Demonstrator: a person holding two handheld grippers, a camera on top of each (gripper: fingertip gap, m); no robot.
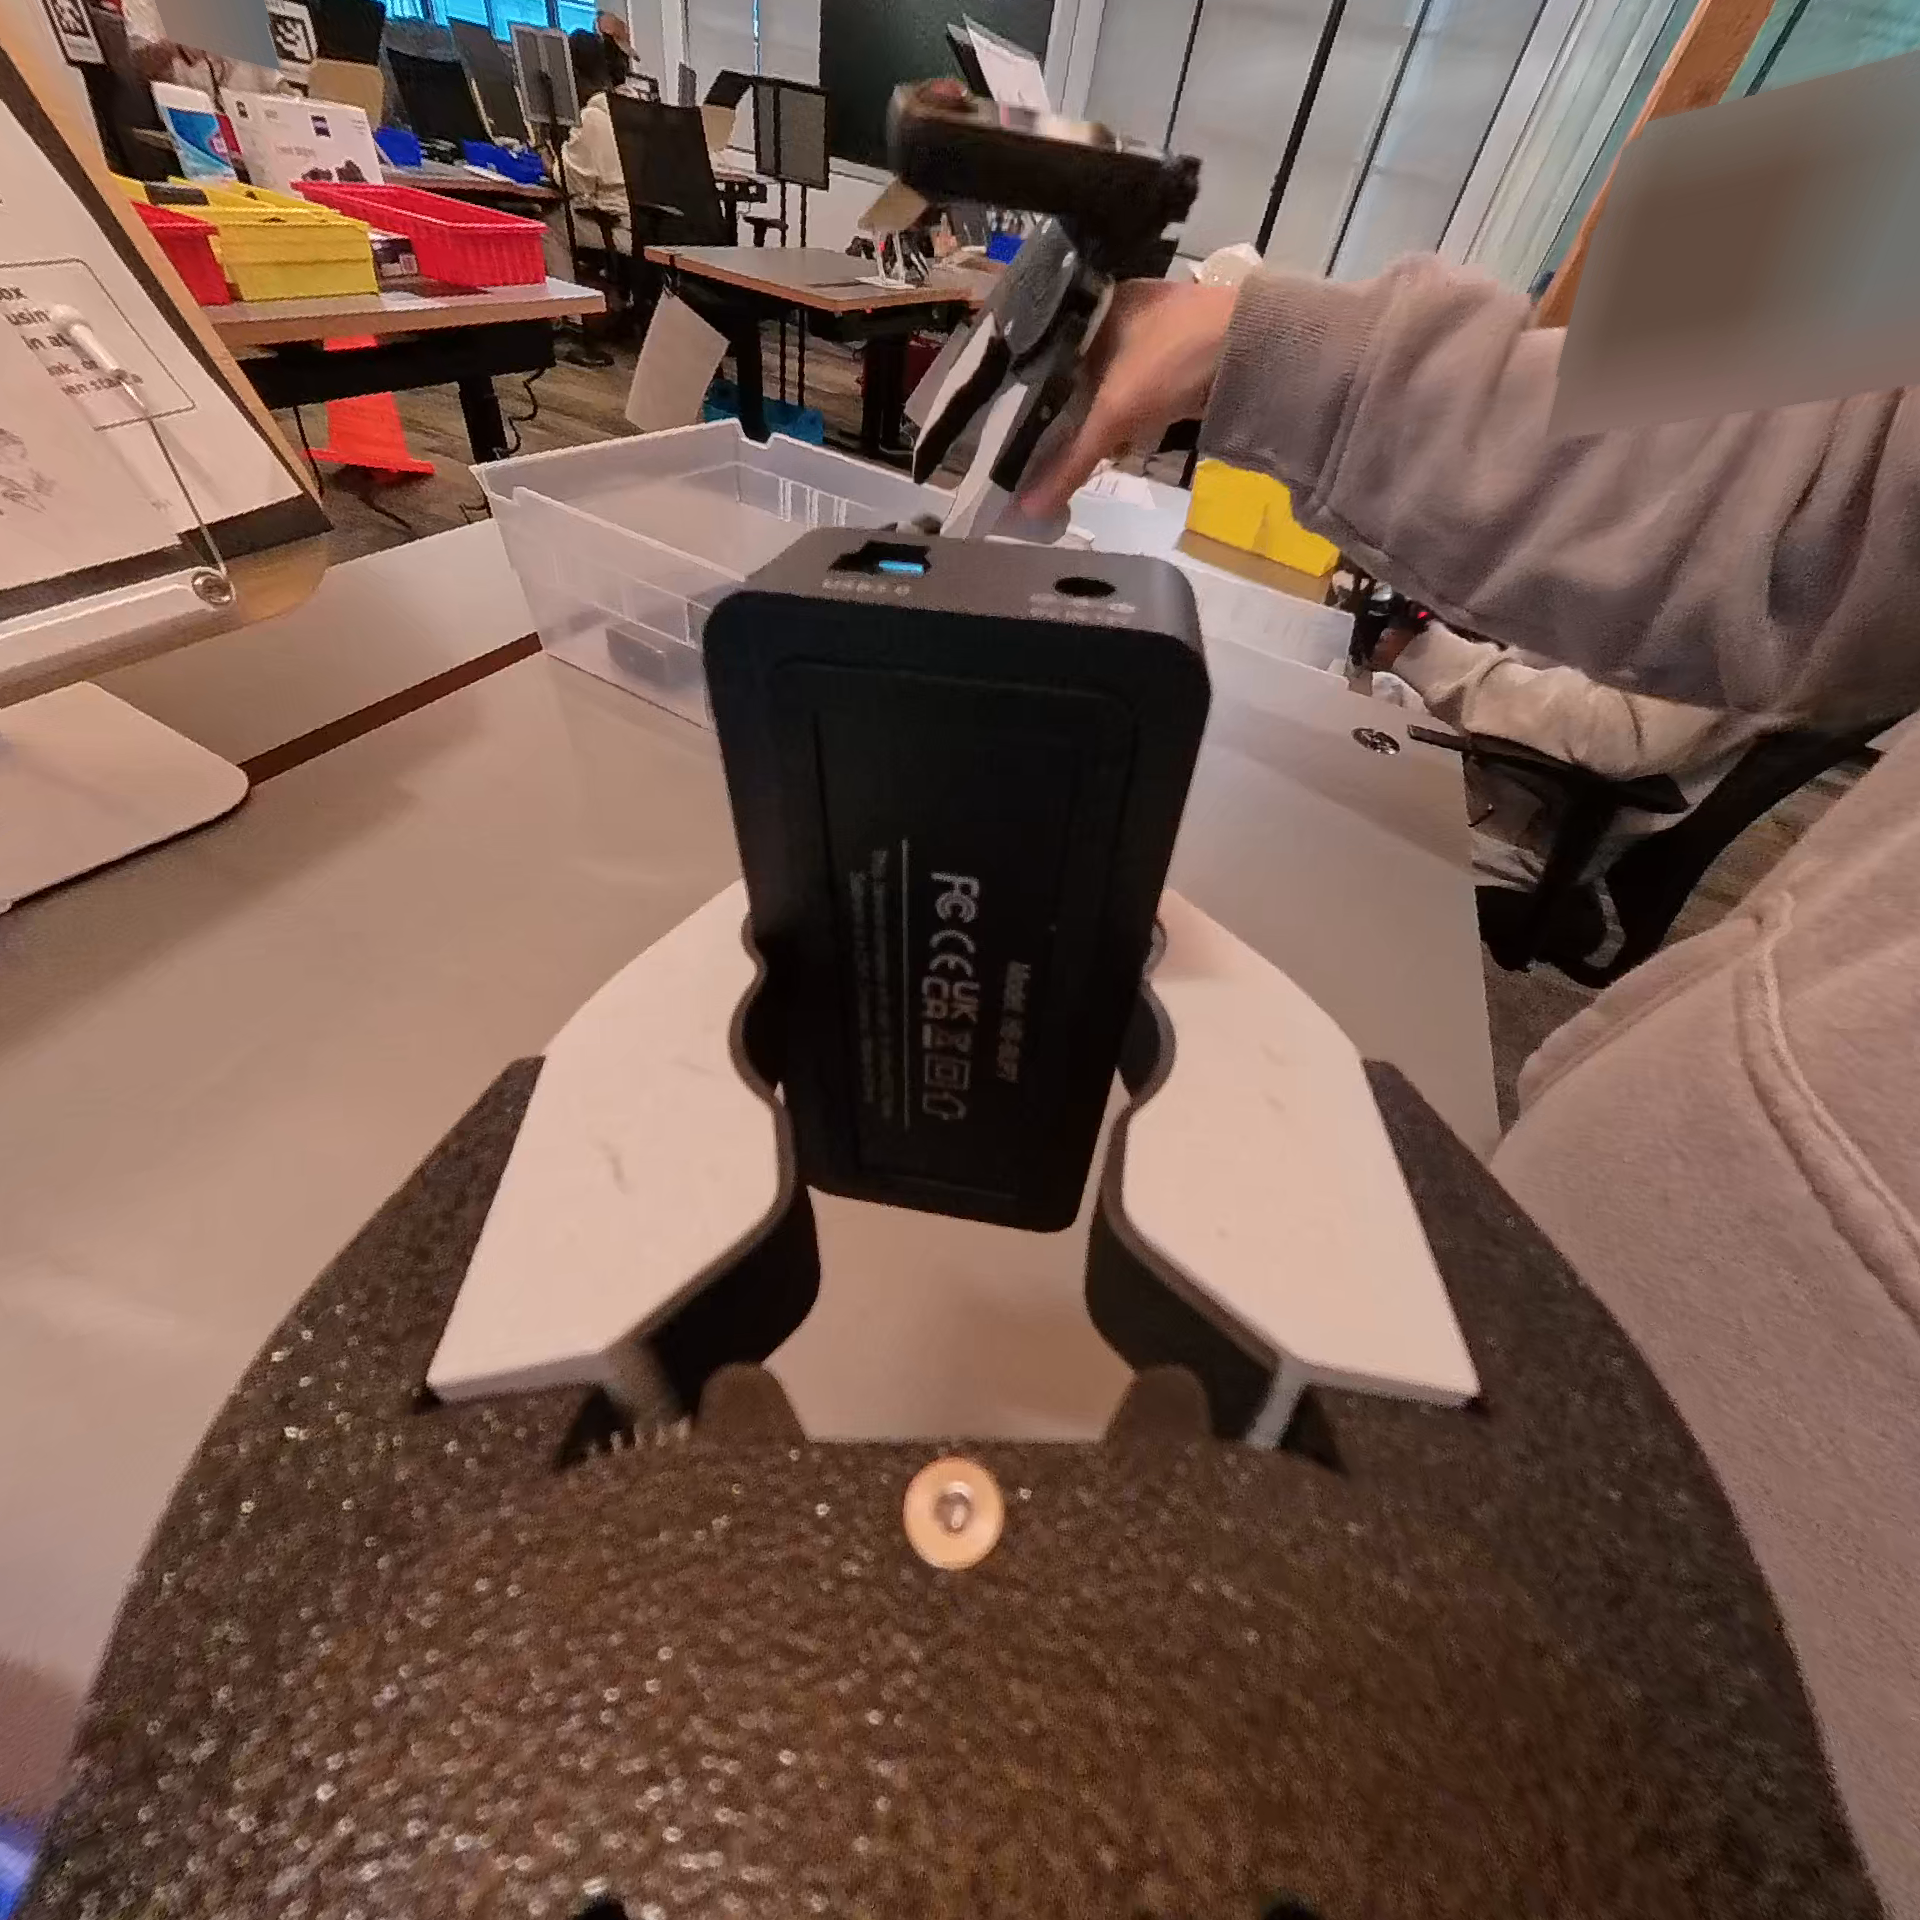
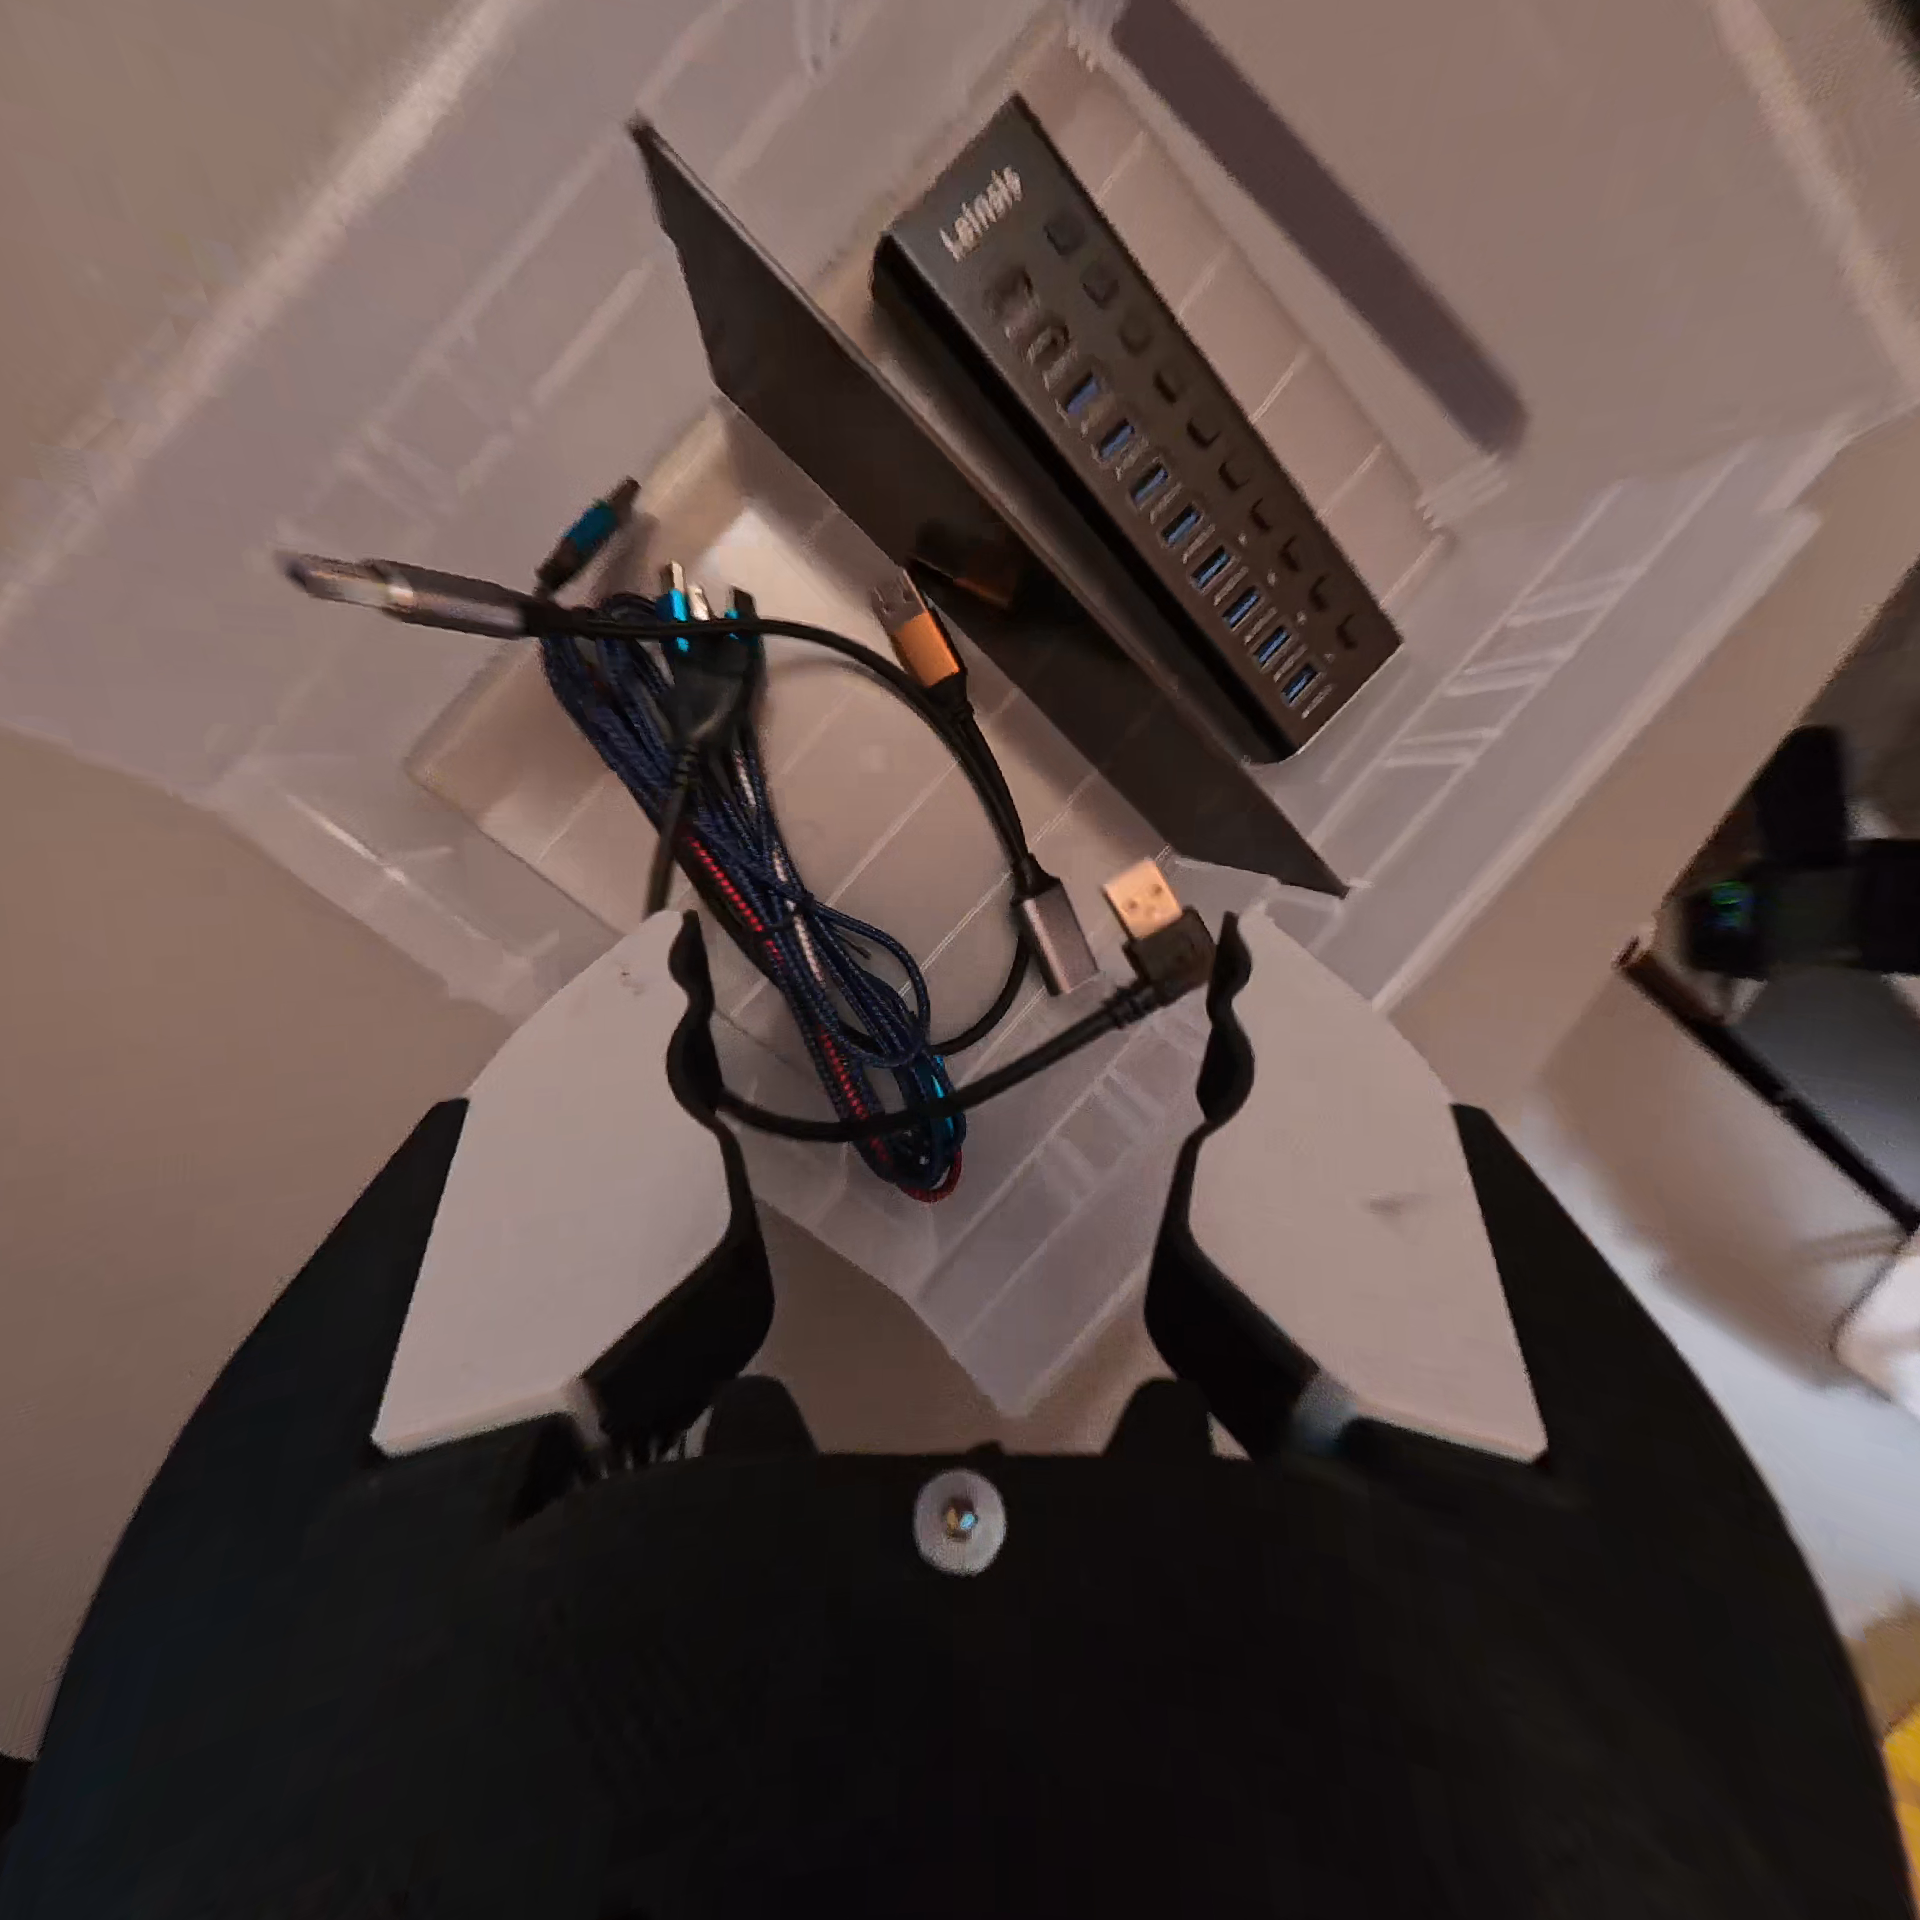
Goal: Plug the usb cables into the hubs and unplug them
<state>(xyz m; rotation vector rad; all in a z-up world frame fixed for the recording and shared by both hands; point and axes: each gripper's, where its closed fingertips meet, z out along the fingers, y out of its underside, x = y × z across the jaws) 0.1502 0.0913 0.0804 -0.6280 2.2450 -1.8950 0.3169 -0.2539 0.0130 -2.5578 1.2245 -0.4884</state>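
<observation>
USB cables [image 2: 790,862] lie bundled in a clear bin [image 2: 1455,644], just ahead of the right gripper [image 2: 956,997], whose fingers gape wide above them. Beside them rests a long hub [image 2: 1143,436]. The left gripper [image 1: 951,997] clamps a black hub [image 1: 956,862] above the table [image 1: 364,935].

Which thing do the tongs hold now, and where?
Left tongs clamp the black hub by its long sides, near its lower end. Right tongs hold nothing.

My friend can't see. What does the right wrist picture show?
An open hand-held gripper hovers over a clear plastic bin. Below it lie tangled USB cables, and farther off in the bin lies a long black USB hub with blue ports.
</observation>
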